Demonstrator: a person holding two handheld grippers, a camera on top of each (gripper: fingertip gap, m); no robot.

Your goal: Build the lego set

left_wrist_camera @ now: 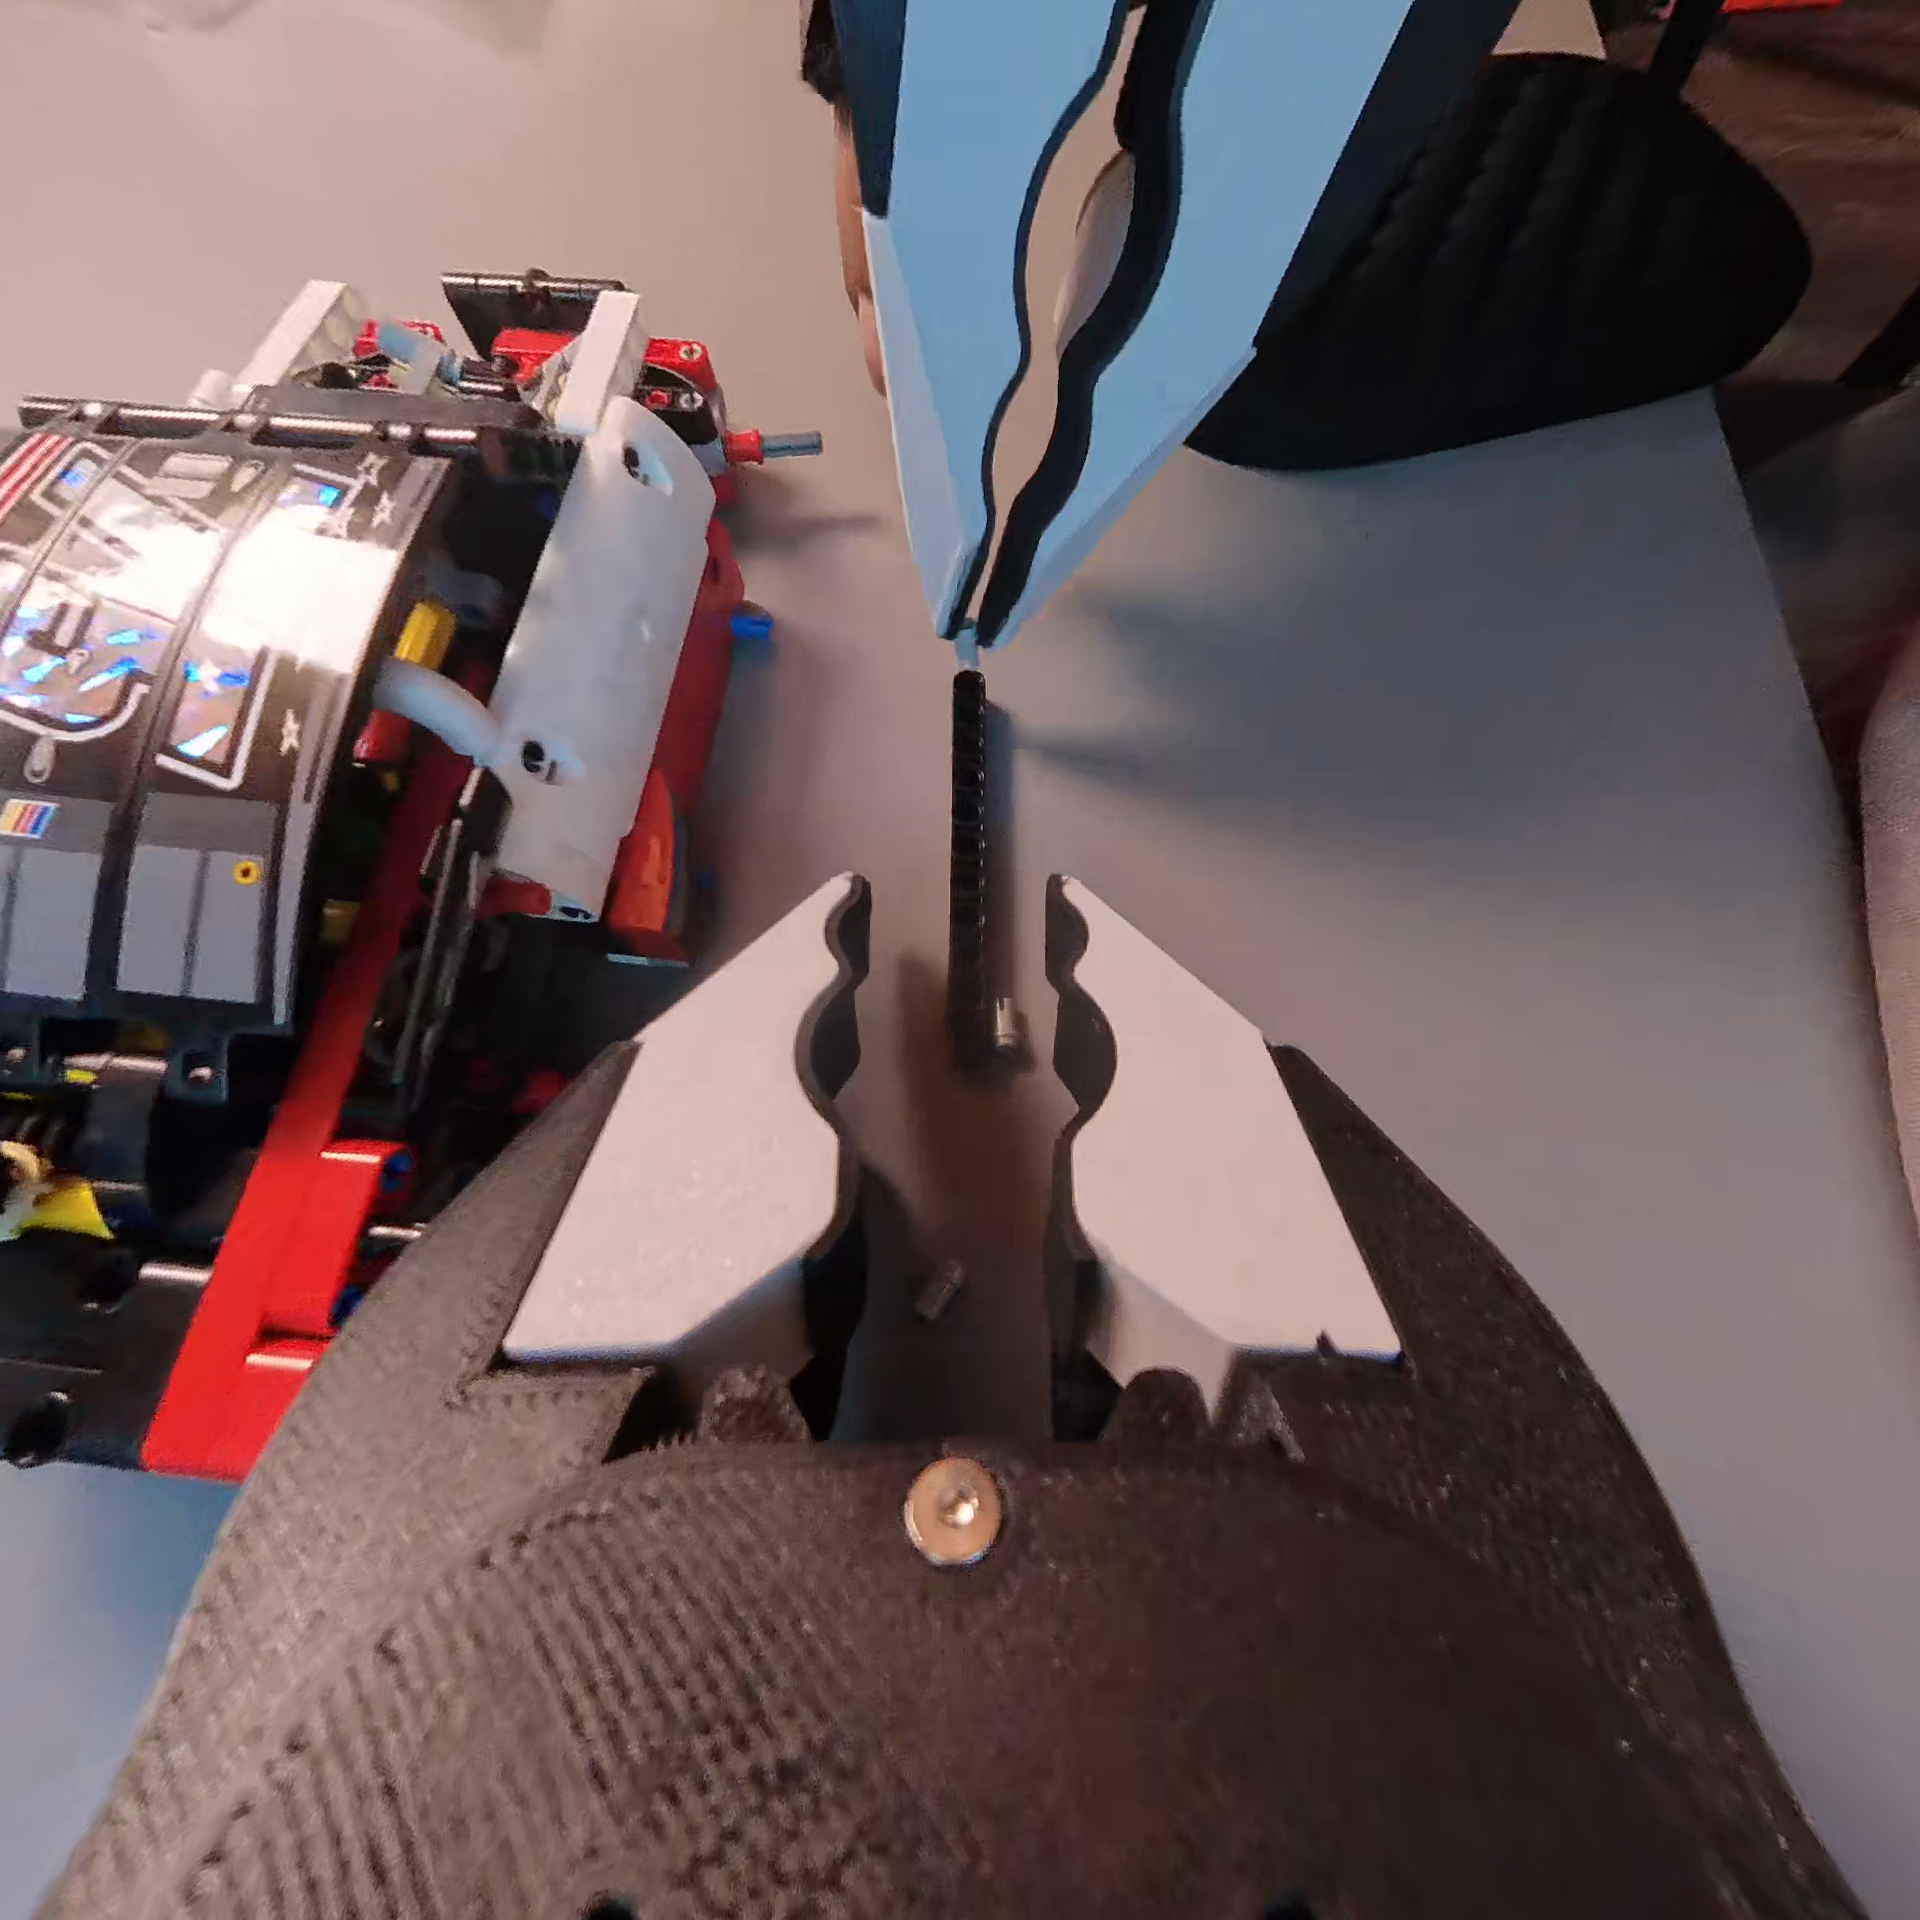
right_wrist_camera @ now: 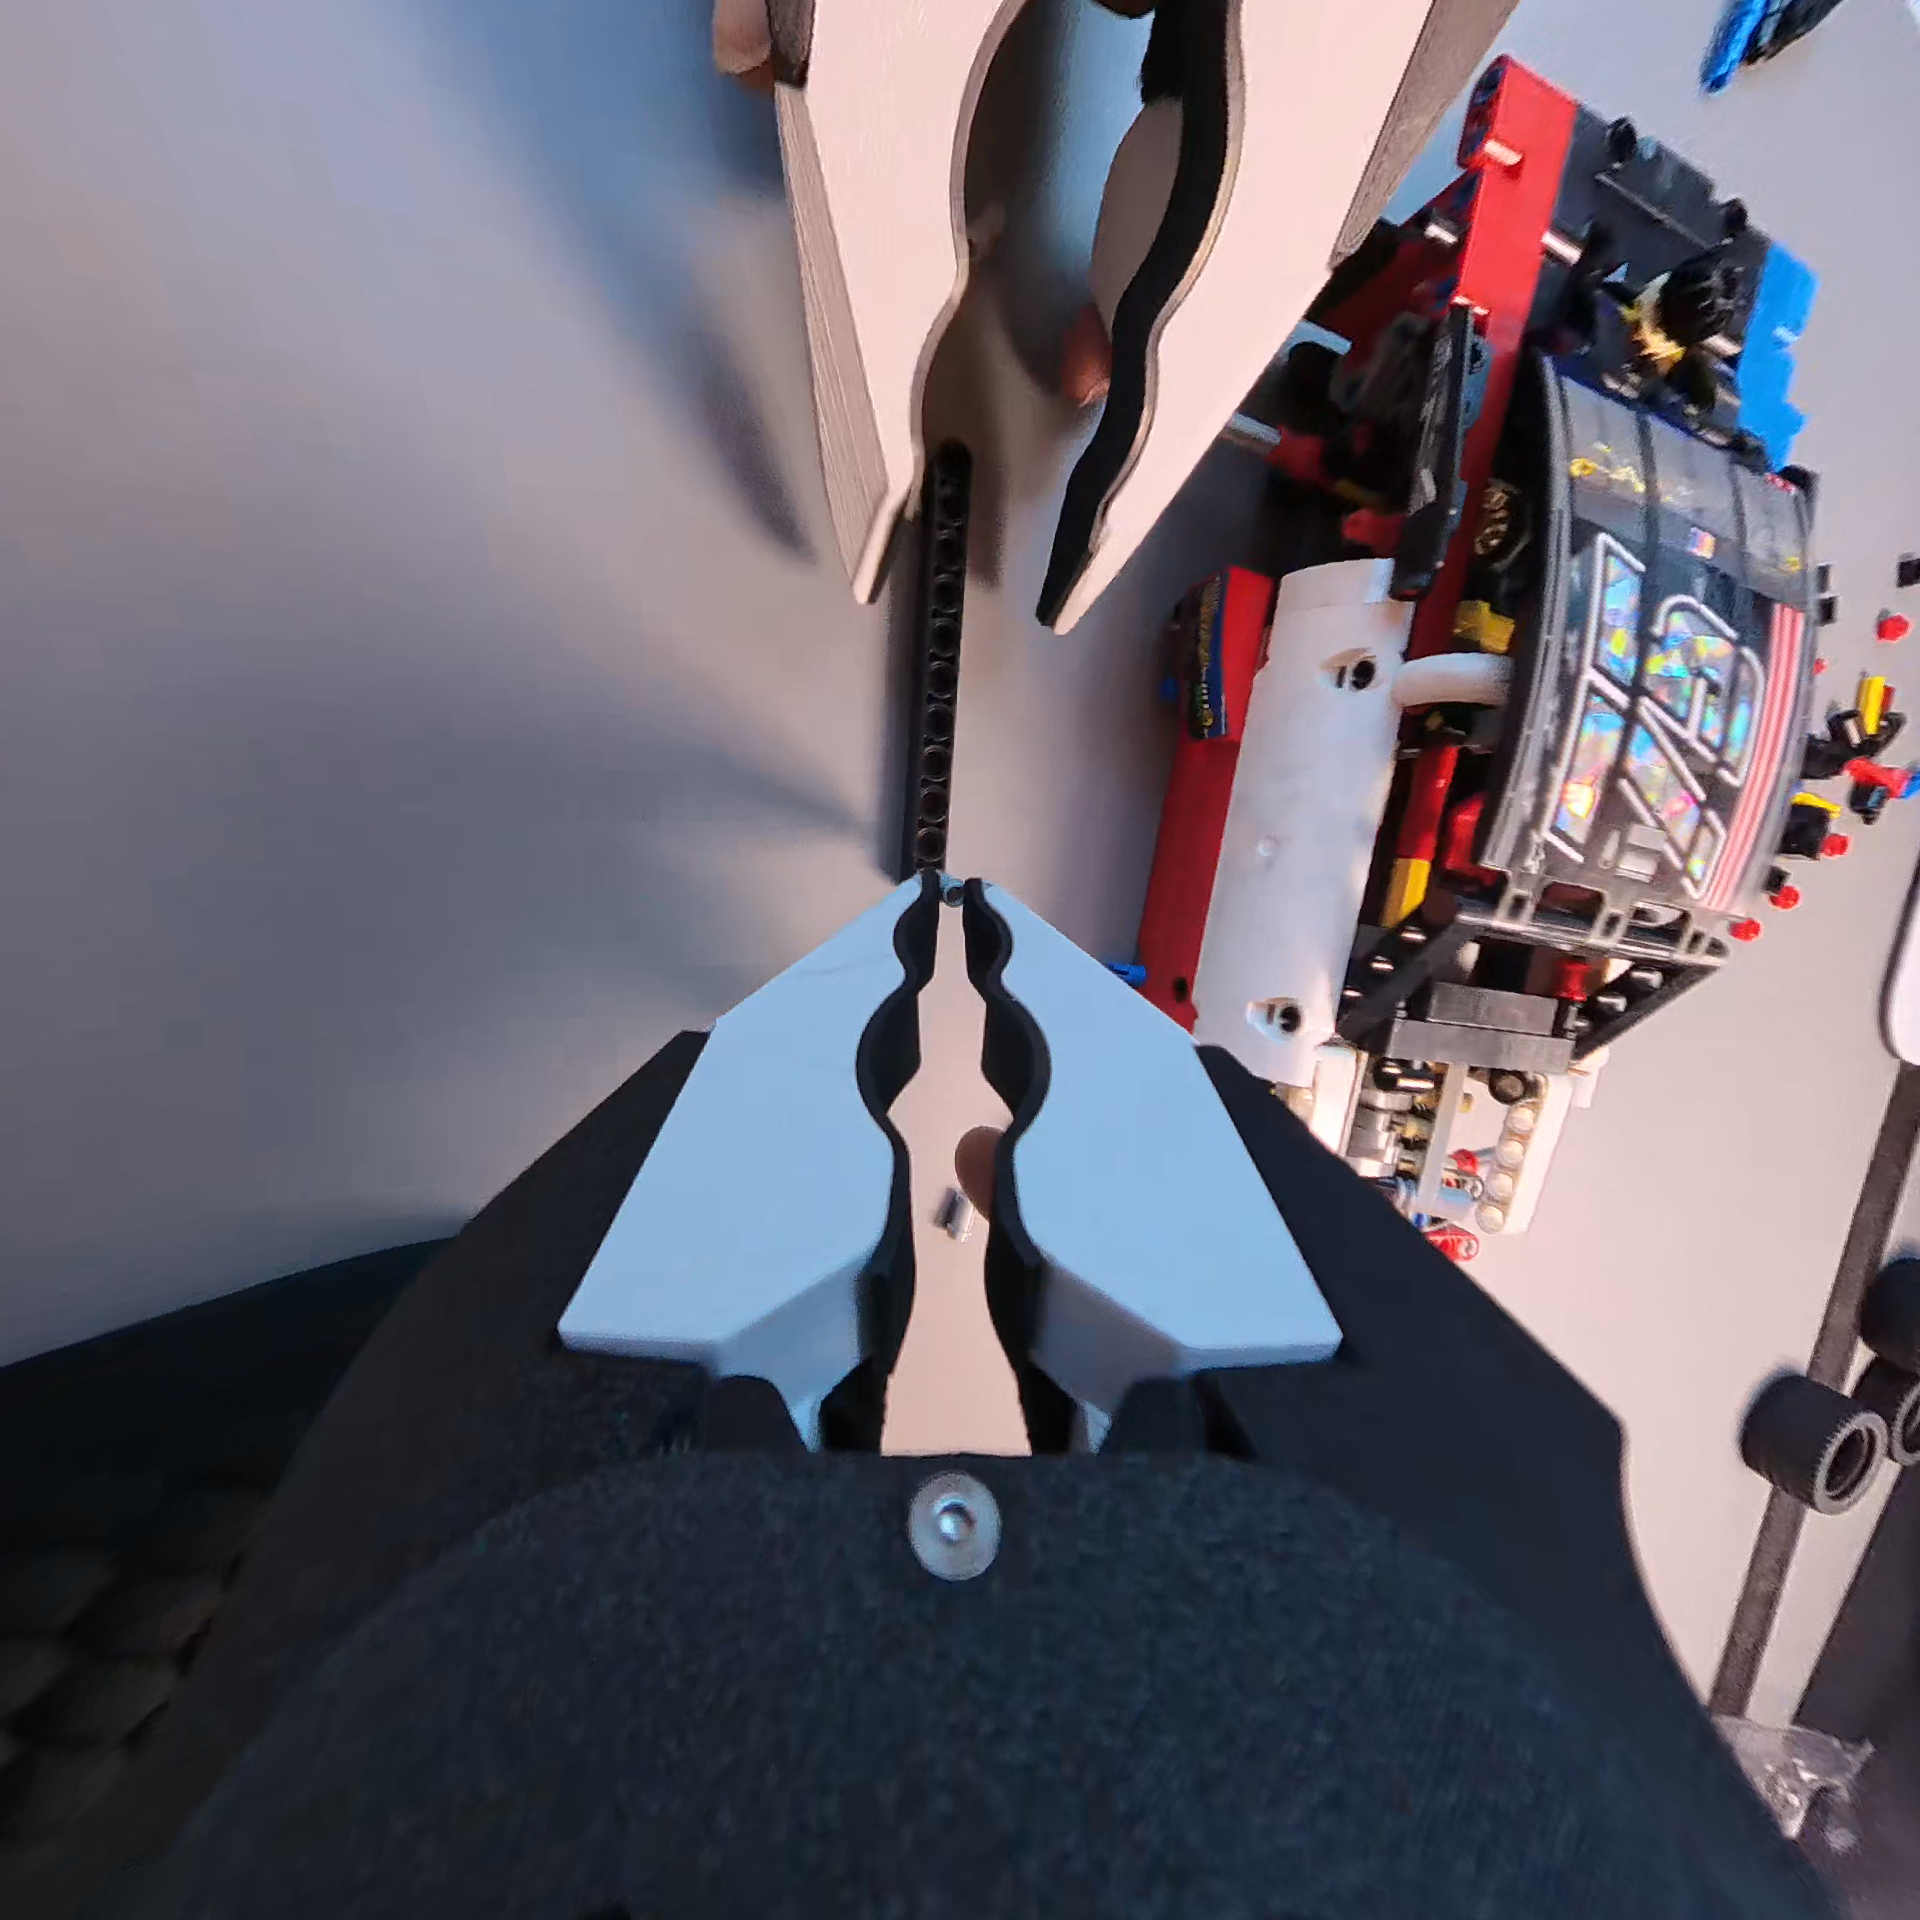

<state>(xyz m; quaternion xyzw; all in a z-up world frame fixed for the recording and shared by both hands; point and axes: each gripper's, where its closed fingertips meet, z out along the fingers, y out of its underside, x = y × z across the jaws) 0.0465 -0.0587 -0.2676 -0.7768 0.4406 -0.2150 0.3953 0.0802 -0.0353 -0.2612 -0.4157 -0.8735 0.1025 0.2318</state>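
Black holed beam lies flat on grey table, beside mostly-built lego car.

L gripper jaws apart, straddling beam's near end w/o touching. R gripper pinched on a small grey pin at beam's other end. Car body, roof, white panel on; beam, loose tyres & small bits left, so approx late stage.
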